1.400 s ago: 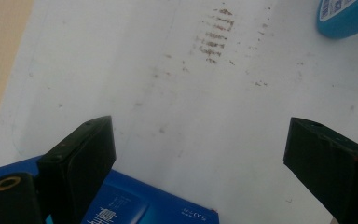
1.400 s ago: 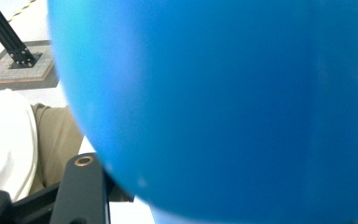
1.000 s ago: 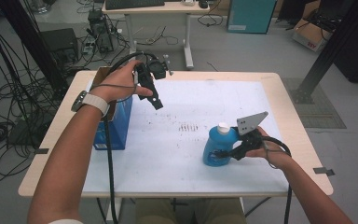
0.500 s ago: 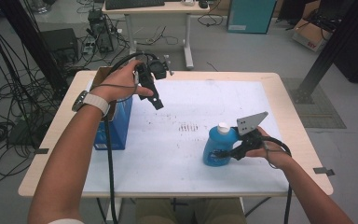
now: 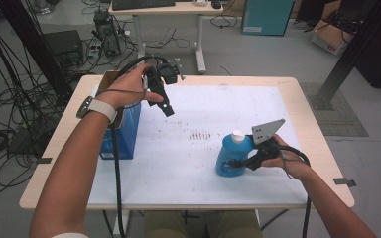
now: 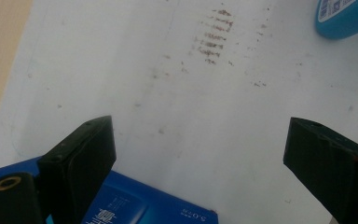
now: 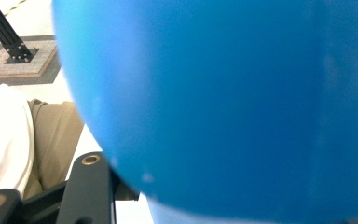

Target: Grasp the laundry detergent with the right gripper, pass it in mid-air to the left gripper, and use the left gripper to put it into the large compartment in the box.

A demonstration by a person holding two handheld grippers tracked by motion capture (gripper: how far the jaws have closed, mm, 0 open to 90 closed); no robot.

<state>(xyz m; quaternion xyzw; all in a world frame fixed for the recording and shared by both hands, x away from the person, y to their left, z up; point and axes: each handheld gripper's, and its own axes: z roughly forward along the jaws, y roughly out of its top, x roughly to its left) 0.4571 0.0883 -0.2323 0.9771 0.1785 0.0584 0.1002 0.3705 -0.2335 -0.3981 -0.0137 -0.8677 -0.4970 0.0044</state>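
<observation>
From the high view, my right gripper [image 5: 234, 162] is clamped on the blue bottle [image 5: 229, 157], which stands upright with its white cap [image 5: 237, 134] on top, on the white mat [image 5: 203, 114] toward the right front of the table [image 5: 307, 99]. My left gripper [image 5: 164, 106] hangs in the air above the mat's left part, angled down, well apart from the bottle. Just beside it on the left stands a blue box [image 5: 127, 131] at the mat's edge. In the left gripper view, my 2 jaws stand spread with nothing between them — the stained mat [image 6: 205, 107] lies below, a corner of the blue box [image 6: 140, 205] shows at the bottom, and the bottle's base [image 6: 345, 16] peeks in at the top right corner. In the right gripper view, the blue bottle [image 7: 242, 102] sits right against the lens, blurred — my jaws pinch it, with one black finger [image 7: 86, 186] showing at the lower left.
</observation>
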